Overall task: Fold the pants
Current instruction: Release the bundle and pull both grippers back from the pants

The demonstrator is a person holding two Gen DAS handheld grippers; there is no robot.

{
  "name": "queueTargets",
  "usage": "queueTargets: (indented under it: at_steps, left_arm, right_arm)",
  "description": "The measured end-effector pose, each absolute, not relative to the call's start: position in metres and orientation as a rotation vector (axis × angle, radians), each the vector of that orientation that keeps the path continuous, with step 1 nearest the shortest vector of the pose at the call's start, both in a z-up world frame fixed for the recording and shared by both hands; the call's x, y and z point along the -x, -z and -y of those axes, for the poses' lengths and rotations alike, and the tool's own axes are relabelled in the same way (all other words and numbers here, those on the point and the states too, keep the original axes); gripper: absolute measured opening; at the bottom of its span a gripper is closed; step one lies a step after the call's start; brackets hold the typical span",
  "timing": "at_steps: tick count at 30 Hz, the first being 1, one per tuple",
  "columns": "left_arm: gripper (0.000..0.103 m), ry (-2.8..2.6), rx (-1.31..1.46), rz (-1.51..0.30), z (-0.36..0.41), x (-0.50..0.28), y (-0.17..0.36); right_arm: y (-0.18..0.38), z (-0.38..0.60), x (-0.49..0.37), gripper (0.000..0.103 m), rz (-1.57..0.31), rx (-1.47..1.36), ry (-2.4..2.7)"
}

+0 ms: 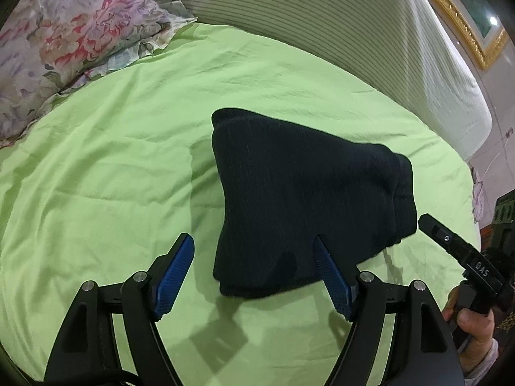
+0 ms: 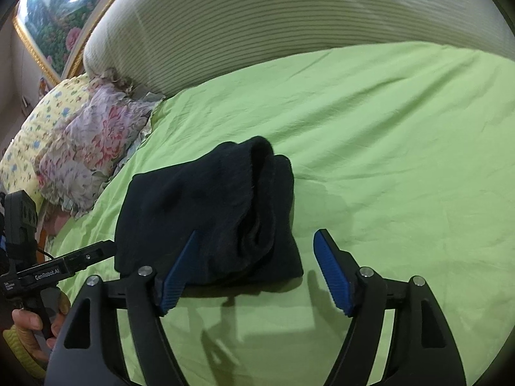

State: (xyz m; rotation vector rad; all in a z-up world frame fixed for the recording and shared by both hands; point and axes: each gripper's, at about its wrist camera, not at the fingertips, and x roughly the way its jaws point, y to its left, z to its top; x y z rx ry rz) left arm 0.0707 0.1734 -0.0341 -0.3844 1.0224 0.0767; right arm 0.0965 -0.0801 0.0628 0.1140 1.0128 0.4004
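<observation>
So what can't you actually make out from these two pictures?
- Underside of the folded pants: hidden in both views by their own top layers, so the fold count is unclear.
- Framed picture: cut off by the fisheye edge in both views.
- Left gripper: in the left wrist view its right finger overlaps the pants; touching or hovering, I can't tell.
- Small print on the gripper seen in the right wrist view: too small.

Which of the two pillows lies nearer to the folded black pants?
The pink-and-grey floral pillow lies nearer to the folded black pants. The yellow pillow with small blue flowers sits behind it, farther toward the bed's edge.
</observation>
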Motion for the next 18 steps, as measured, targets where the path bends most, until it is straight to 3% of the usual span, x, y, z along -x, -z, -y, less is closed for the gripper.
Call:
queueTargets:
  at_steps: [18]
  left_arm:
    - [0.081, -0.184, 0.258, -0.863, -0.150, -0.022, 0.017]
  right_arm:
    - [-0.075, 0.048, -0.028, 0.088, -0.838, 0.197, -0.481]
